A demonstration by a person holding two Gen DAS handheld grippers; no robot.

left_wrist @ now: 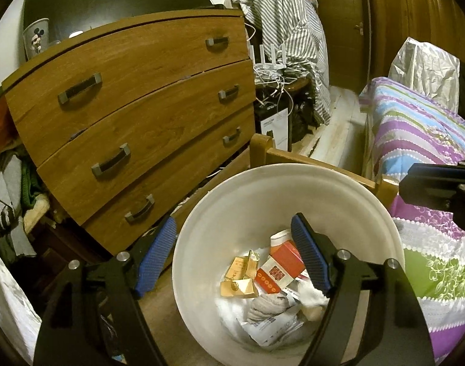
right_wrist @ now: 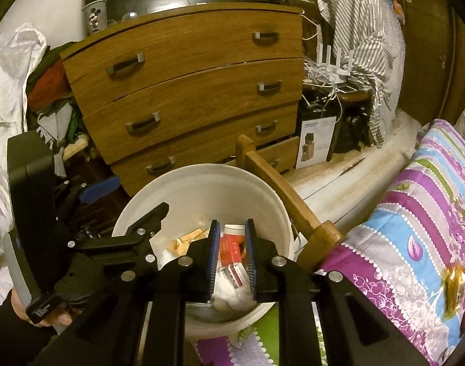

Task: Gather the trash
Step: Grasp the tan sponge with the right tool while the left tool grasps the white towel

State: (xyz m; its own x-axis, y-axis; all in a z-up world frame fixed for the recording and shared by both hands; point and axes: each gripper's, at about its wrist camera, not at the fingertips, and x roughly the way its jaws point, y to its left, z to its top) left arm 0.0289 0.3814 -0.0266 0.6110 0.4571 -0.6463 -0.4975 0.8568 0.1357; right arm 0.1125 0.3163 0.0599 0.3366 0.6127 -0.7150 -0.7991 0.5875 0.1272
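A white round trash bin (left_wrist: 293, 189) stands on the floor between a wooden dresser and the bed; it also shows in the right wrist view (right_wrist: 202, 183). Inside lie a red-and-white box (left_wrist: 278, 267), yellow cartons (left_wrist: 241, 274) and crumpled white paper (left_wrist: 272, 314). My left gripper (left_wrist: 232, 244) is open and empty, one finger outside the bin's rim and one over its inside. My right gripper (right_wrist: 231, 244) hovers over the bin with its blue pads a narrow gap apart and nothing between them; the red box (right_wrist: 231, 251) lies below.
A wooden dresser (left_wrist: 135, 116) with several drawers stands behind the bin. A wooden bed frame rail (right_wrist: 281, 195) runs beside the bin. The bed with a striped floral cover (right_wrist: 415, 213) is at the right, a gold wrapper (right_wrist: 453, 286) on it. Clothes pile at the left.
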